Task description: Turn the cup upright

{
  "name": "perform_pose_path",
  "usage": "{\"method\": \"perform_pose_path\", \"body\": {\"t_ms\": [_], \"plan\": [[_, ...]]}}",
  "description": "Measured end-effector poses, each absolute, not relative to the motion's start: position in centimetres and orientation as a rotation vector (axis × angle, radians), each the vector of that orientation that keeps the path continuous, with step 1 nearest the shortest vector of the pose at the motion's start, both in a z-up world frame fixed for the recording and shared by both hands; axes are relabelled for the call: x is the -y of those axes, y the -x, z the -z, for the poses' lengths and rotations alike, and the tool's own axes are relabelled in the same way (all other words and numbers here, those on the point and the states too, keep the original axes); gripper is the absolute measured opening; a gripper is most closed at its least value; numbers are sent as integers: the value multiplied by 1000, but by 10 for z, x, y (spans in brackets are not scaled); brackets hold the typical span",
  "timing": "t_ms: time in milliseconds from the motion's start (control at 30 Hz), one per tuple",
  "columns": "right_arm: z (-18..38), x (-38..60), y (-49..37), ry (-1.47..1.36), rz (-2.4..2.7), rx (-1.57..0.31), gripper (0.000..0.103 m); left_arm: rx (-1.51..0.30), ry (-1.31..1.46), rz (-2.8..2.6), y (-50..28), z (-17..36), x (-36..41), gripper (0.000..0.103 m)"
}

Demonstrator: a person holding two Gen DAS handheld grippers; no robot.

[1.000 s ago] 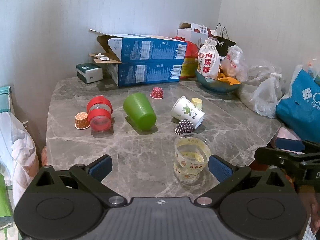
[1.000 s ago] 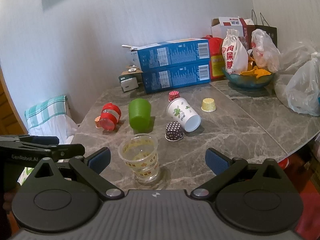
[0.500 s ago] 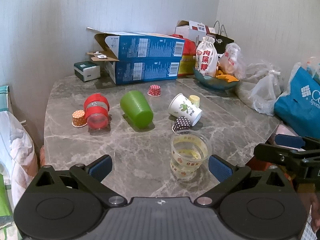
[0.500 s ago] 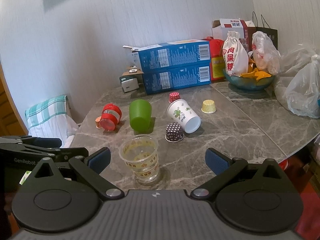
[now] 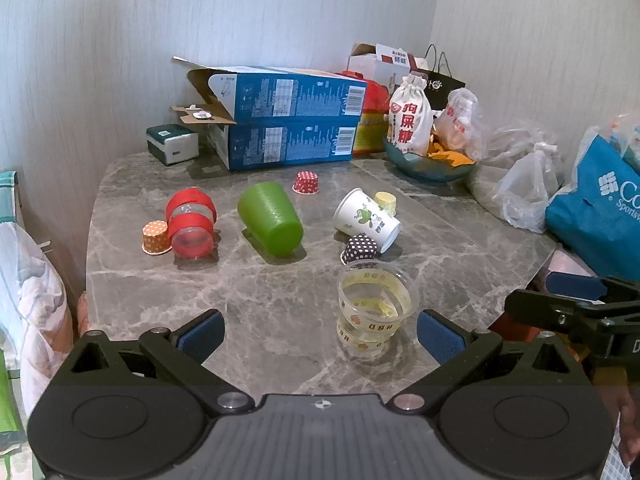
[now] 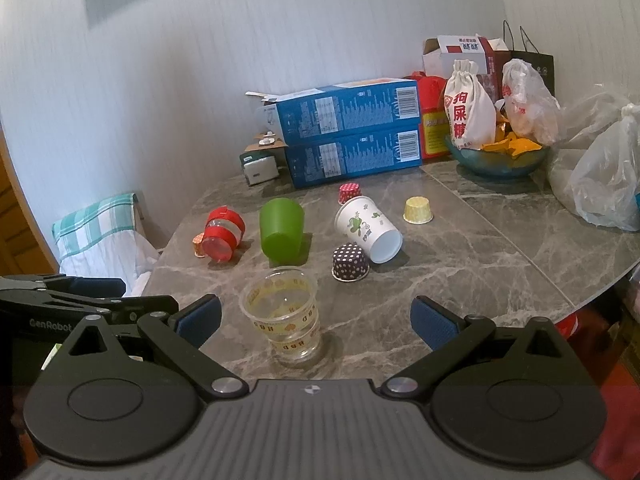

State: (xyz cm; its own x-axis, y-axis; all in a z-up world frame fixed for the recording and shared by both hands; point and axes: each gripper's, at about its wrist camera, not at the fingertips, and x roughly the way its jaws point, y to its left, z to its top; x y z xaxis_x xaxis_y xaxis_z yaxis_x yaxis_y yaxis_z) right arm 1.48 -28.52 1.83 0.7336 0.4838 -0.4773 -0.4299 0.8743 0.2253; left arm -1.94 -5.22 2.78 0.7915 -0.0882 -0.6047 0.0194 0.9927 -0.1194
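Both views have backed off the marble table (image 5: 280, 320), wall (image 6: 200, 60) behind.

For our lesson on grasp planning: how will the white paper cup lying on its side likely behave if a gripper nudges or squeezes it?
The white paper cup lies on its tapered side, so a nudge would probably roll it in a curve. It looks thin and empty, so likely light and easily crushed. The dotted cup beside it may block rolling.

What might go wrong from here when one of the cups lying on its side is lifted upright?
The white paper cup lies against the dark dotted cup, so gripping it may knock that one. The green cup is round and on its side; a nudge could roll it. The upright clear cup stands nearest both open grippers and could be toppled.
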Motion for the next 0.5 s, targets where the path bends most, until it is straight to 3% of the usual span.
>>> {"method": "perform_pose_path", "body": {"t_ms": [500], "plan": [[-16, 290, -15, -122, -505, -556, 102, -652, 106, 58, 21, -28, 53, 103]]}}
